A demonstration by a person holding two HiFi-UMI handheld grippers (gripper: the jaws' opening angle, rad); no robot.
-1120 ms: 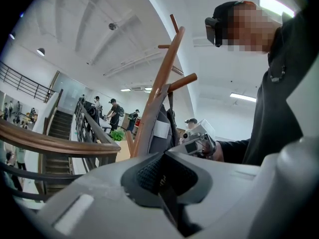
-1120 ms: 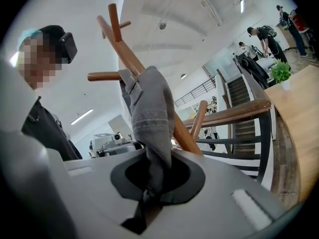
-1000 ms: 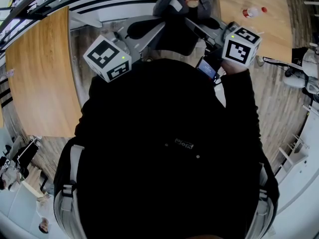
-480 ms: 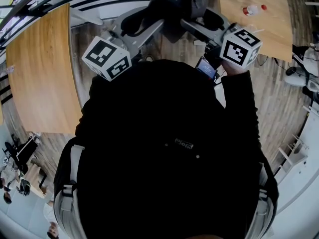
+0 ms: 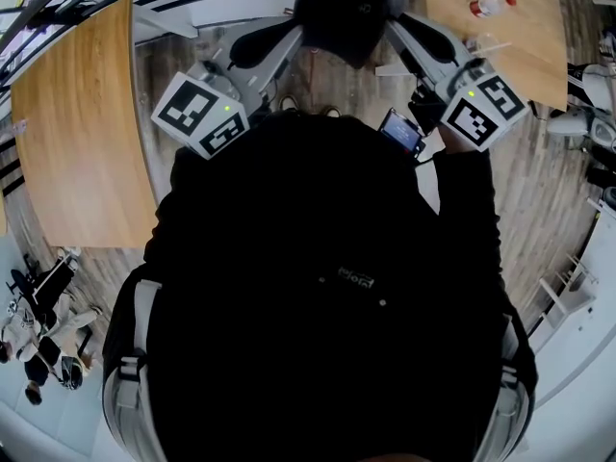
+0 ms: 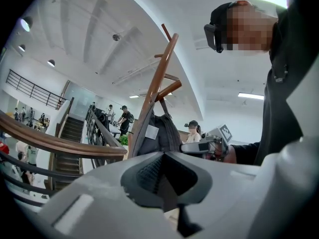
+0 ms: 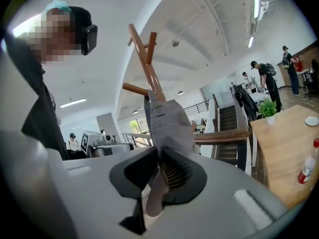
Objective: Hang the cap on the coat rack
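- Cap (image 7: 168,126) sits up against rack (image 6: 160,76) pole, below the pegs; not on a peg yet, I'd judge.
- R tool (image 7: 160,176) clamped on cap: cloth + brim run down btwn its jaws.
- L tool (image 6: 164,180) jaws together; cap cloth drops into them, looks pinched at the rim.
- Handling: prob. light, soft grey cloth, sags + folds; brim likely the only stiff part.
- Best hold: brim or back strap, keeping crown open so a peg can enter.
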